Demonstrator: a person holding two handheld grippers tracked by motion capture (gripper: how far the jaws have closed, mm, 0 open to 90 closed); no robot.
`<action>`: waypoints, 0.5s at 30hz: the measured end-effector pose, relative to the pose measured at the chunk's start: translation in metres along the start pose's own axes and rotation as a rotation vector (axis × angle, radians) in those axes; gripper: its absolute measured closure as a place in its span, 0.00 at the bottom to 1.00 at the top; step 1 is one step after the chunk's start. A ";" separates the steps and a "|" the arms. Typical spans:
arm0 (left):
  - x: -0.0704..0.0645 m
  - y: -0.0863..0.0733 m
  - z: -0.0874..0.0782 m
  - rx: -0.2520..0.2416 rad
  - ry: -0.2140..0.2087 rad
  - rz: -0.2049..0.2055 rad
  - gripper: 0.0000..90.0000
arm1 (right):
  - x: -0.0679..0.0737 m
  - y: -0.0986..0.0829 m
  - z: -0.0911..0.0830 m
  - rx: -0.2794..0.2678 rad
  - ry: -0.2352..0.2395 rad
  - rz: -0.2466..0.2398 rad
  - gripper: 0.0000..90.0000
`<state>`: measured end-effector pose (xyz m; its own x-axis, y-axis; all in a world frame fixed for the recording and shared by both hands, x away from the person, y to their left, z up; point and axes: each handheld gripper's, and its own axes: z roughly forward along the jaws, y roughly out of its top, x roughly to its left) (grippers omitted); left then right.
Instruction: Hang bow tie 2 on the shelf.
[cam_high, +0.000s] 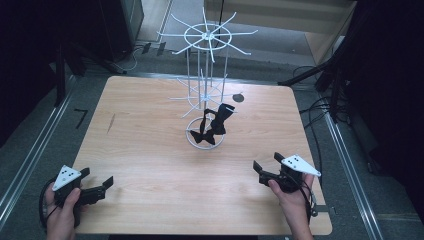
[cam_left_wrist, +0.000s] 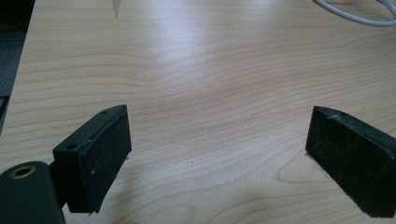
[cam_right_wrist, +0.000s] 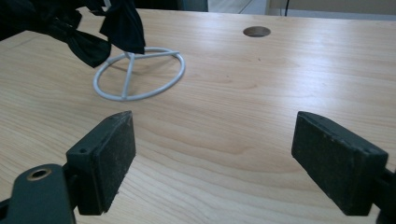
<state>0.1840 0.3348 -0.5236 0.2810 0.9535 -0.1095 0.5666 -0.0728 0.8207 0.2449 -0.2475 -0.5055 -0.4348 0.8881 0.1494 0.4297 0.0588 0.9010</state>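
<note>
Desk: pale wood-grain desk (cam_high: 150, 150) with rounded corners; I see a round cable hole (cam_high: 238, 98) in its far half.
Rack: white wire display rack (cam_high: 205, 65) with two tiers of radiating hooks on thin uprights, standing on a ring base (cam_right_wrist: 140, 74) at the desk's middle.
Cloth: black fabric piece (cam_high: 214, 124) hanging from a lower hook of the rack, its lower end draped over the ring base.
Left gripper: my left gripper (cam_high: 97, 186) sits at the desk's near left corner, well apart from the rack; its jaws stand spread wide over bare wood, holding nothing.
Right gripper: my right gripper (cam_high: 267, 164) sits at the near right, pointing toward the rack; its jaws are likewise spread wide and empty, with the ring base and cloth ahead of them to the left in the right gripper view.
</note>
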 end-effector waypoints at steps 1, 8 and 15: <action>0.000 0.000 0.000 0.001 0.001 0.000 0.08 | -0.002 -0.001 -0.001 0.001 -0.003 0.003 0.16; 0.000 0.000 0.000 0.001 0.000 -0.002 0.08 | -0.017 -0.011 -0.010 0.010 -0.032 0.007 0.16; 0.000 0.000 0.000 0.000 0.002 -0.001 0.08 | -0.030 -0.019 -0.020 0.016 -0.059 0.025 0.16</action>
<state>0.1840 0.3349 -0.5236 0.2789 0.9541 -0.1095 0.5670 -0.0716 0.8206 0.2335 -0.2844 -0.5189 -0.3768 0.9145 0.1473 0.4526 0.0430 0.8907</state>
